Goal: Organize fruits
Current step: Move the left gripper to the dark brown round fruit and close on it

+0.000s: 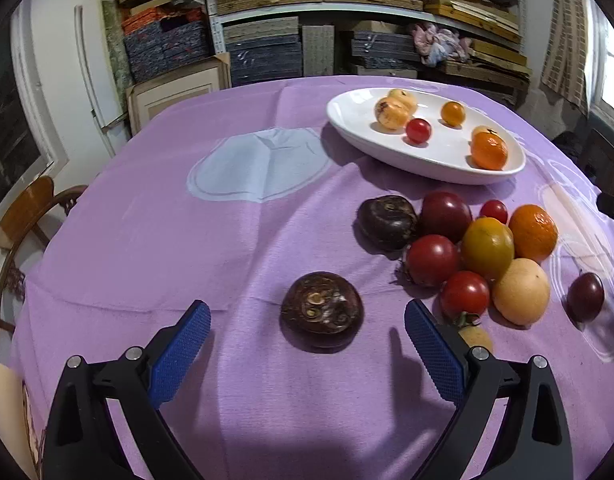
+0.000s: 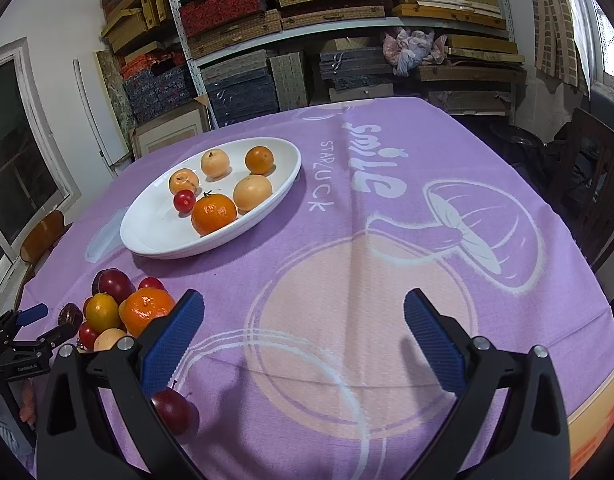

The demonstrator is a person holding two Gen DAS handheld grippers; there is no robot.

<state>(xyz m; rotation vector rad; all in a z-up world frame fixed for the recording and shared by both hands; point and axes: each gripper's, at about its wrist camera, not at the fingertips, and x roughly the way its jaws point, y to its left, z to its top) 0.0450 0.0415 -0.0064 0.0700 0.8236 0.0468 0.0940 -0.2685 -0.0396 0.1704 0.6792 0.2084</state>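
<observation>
The left tongs [image 1: 307,316] stand wide open with nothing pressed between the blue pads, and the dark brown fruit [image 1: 322,309] sits just ahead of them, low and centre in the left wrist view, almost on the midline between the two tips and slightly toward the right one. It is a squat, flattened round with no real long axis, its top showing a pale coiled scar, so a straight push forward and down should, I judge, bracket it from either side. It lies alone on the purple cloth [image 1: 187,240] of the bench, apart from the heap of fruit [image 1: 483,256] at the right of that view: red tomatoes, a yellow one, an orange, a pale round fruit and a second dark fruit. The white dish [image 1: 347,116] at the upper right already carries several small fruits. The right tongs [image 2: 303,320] are also open and hold nothing; in their view they face bare cloth, with the heap off to the lower left. The left hand is clearly the nearer to the lone dark fruit.
</observation>
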